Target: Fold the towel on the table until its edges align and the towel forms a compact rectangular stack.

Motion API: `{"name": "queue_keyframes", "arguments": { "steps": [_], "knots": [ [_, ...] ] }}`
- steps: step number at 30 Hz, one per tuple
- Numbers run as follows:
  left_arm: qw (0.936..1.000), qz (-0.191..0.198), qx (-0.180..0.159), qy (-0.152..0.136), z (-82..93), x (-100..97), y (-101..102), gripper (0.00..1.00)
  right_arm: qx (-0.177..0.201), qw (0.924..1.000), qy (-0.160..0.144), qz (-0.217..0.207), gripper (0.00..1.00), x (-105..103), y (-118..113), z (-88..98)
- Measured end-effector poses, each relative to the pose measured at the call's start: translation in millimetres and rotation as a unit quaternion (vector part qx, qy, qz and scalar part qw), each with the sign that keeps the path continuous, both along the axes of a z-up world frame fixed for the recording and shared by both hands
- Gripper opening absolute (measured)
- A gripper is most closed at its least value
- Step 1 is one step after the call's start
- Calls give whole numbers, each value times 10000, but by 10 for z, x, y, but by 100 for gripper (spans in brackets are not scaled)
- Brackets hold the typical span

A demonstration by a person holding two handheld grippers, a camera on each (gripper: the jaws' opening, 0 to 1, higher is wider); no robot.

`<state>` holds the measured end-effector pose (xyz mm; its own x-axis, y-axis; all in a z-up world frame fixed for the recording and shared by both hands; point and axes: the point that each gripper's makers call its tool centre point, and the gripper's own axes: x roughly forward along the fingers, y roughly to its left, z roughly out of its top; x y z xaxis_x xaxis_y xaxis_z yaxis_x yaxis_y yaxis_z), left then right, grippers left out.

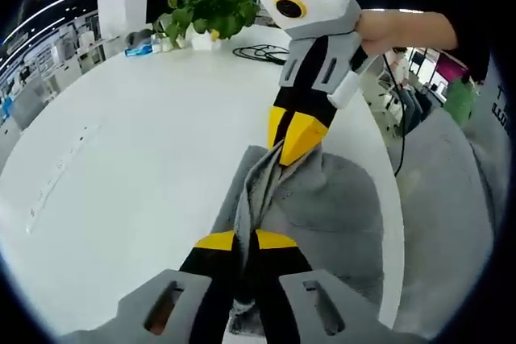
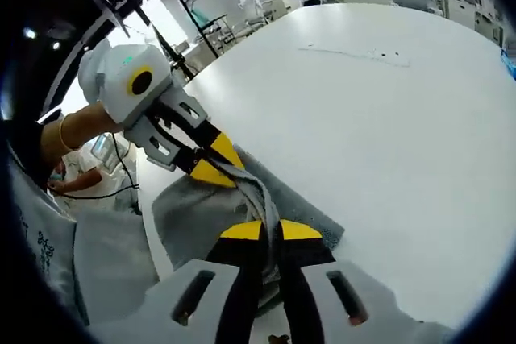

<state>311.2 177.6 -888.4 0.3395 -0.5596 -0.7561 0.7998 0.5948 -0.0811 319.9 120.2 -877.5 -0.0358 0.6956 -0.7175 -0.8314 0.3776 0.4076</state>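
Note:
A grey towel lies at the near edge of the white table, part of it hanging over the rim. My left gripper is shut on one raised edge of the towel. My right gripper comes in from the upper right, held by a hand, and is shut on the same raised edge farther along. In the right gripper view the right gripper pinches the towel, and the left gripper grips the fold just beyond it. The cloth is stretched taut between the two.
A potted green plant stands at the far end of the table beside a black cable and a small blue object. A person stands behind the plant. The table's edge runs close on the right.

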Motion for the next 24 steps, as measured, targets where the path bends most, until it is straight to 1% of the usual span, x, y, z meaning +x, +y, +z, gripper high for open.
{"name": "queue_keyframes", "arguments": {
  "steps": [1,2,3,4,7,9,10,11,12,13,15,17,20,22,24],
  "knots": [
    [10000,26,38,-5,-13,9,8,10,5,10000,-46,-83,4,37,3,-3],
    [9997,151,160,-55,-18,36,50,13,22,9997,-136,-198,4,83,10,-1],
    [9988,274,357,-200,-17,81,95,14,42,9987,-431,-282,2,184,5,8],
    [9988,134,383,-274,-4,64,64,15,39,9989,-390,-256,2,164,2,7],
    [9986,62,422,-327,14,31,50,14,52,9989,-370,-278,2,160,-2,-14],
    [9979,140,463,-430,33,64,83,15,46,9986,-436,-292,3,170,-8,-20],
    [9970,296,465,-535,66,105,125,16,44,9981,-528,-302,3,186,-15,-14],
    [9960,487,443,-608,101,146,176,16,53,9976,-613,-317,3,200,-22,3],
    [9960,558,380,-584,119,151,191,19,82,9971,-675,-351,3,219,-22,19],
    [9951,747,255,-601,164,176,215,21,97,9965,-746,-363,3,237,-31,41],
    [9939,894,96,-643,248,193,256,20,120,9951,-894,-416,6,283,-52,79],
    [9930,962,51,-684,293,199,290,21,150,9939,-982,-469,12,322,-82,108],
    [9894,1215,1,-795,392,206,401,21,203,9934,-980,-557,19,327,-118,140],
    [9883,1296,-5,-803,411,191,450,23,217,9932,-976,-590,21,319,-144,150],
    [9859,1448,18,-837,424,155,528,24,213,9931,-978,-612,22,286,-180,156]
  ]
}}
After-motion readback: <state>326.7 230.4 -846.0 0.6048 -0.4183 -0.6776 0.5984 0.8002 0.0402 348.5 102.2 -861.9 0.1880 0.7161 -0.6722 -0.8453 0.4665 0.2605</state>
